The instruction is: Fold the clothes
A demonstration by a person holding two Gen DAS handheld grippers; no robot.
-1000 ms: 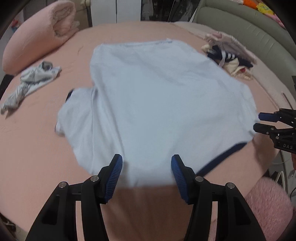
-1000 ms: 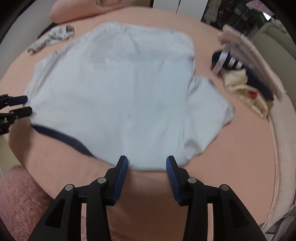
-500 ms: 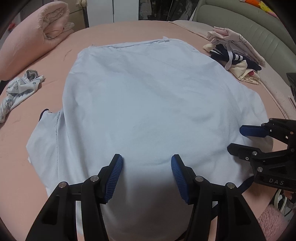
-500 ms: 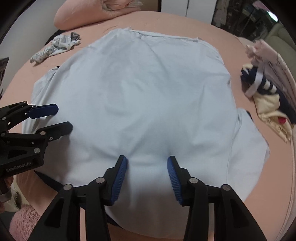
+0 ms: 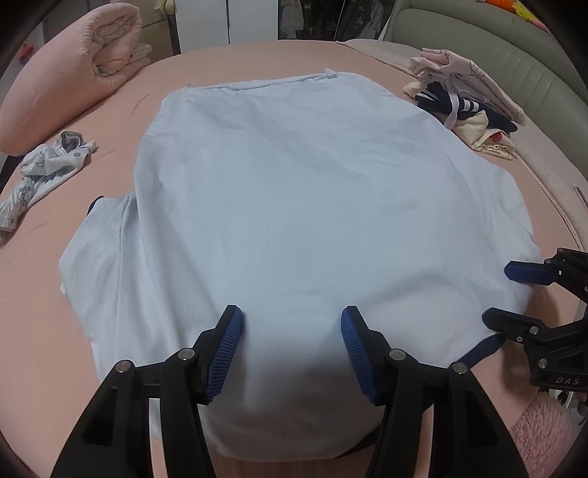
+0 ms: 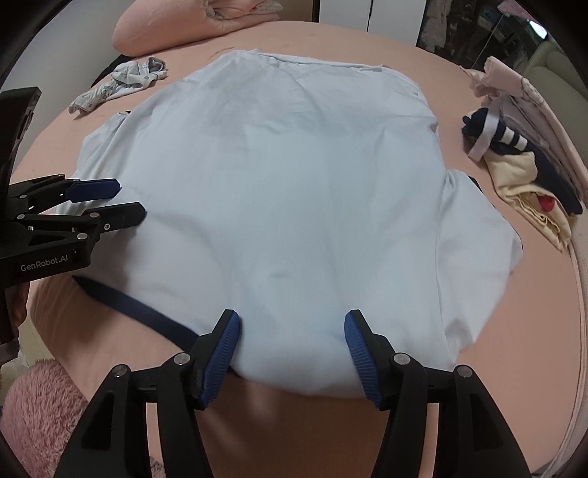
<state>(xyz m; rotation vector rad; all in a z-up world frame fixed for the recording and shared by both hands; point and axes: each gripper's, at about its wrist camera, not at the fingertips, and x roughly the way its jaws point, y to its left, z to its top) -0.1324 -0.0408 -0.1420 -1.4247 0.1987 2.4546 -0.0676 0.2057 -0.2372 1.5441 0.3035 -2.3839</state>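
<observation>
Shirt (image 5: 312,206) lies flat at centre of the bed (image 5: 257,59), no fold made yet. Left gripper (image 5: 290,349) spread over the six o'clock hem, right gripper (image 6: 290,349) opening, neither pinching.

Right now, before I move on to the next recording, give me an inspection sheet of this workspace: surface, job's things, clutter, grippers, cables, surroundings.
Surface: pink bed sheet, bare around the shirt.
Job's things: light blue T-shirt spread flat, navy collar trim at the near edge, one sleeve out on each side.
Clutter: small printed garment crumpled at far left; stack of clothes at far right; rolled pink quilt beyond.
Grippers: left gripper open over the near hem; right gripper jaws opening, shirt fabric between them, not pinched.
Cables: nothing seen.
Surroundings: grey-green padded headboard, white cabinet doors, fluffy pink rug below the bed edge.
</observation>
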